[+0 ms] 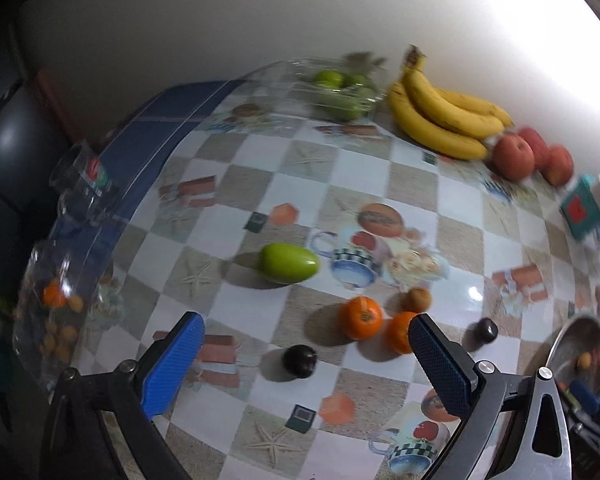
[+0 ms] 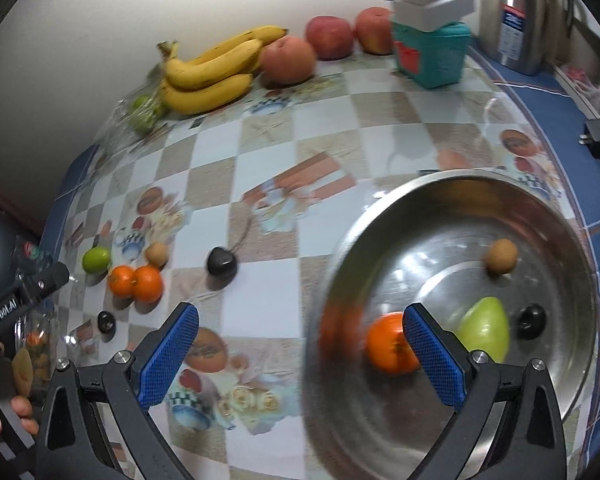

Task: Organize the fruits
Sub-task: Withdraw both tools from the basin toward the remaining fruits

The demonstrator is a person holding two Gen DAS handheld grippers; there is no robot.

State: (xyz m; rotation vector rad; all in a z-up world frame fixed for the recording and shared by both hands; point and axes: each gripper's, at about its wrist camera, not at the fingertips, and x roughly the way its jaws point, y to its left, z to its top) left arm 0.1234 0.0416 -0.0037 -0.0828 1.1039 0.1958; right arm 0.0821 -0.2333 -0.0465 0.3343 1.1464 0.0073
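Checkered tablecloth [image 1: 260, 168] carries loose fruit; steel bowl [image 2: 452, 204] at its right end already holds some. Left gripper [image 1: 304, 344] — jaws spread wide, empty — hovers over a dark plum [image 1: 299, 361], lying just ahead between its fingers. Two tangerines [image 1: 362, 317] sit slightly right. Right gripper [image 2: 300, 344], likewise open and empty, hangs at the bowl's rim — farther from the plum.

Steel bowl [image 2: 452, 200] holding orange [image 2: 388, 346], green fruit [image 2: 486, 328], loose oranges [image 1: 361, 317] on table
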